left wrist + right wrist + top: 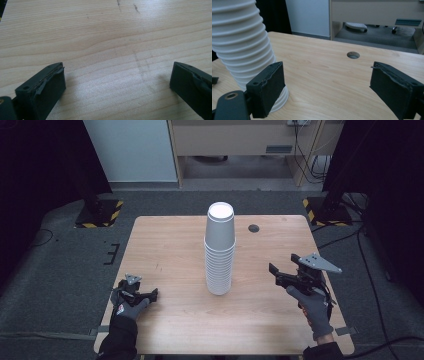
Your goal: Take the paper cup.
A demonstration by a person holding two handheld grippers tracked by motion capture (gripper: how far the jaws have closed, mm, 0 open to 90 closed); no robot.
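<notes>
Cups are the matter here: a tall stack of white ribbed paper cups, nested upside down (220,250), stands upright in the middle of the high view, on the light wooden table (170,245), probably so that both your hands can reach it equally. Your right gripper (280,272), at the right of that frame, is lifted off the table and points toward the stack; its jaws are wide apart and hold nothing, and in the right gripper view the stack (244,50) rises at the upper left, just behind the left jaw, so I judge you are lining up for a grasp. Your left gripper (147,295), at the lower left of the high view, lies low on the wood, well apart from the stack, also widely open and empty, as if waiting. No brand, label or writing can be read on the cups or the table; a small round hole (254,228) sits in the wood behind the stack.
</notes>
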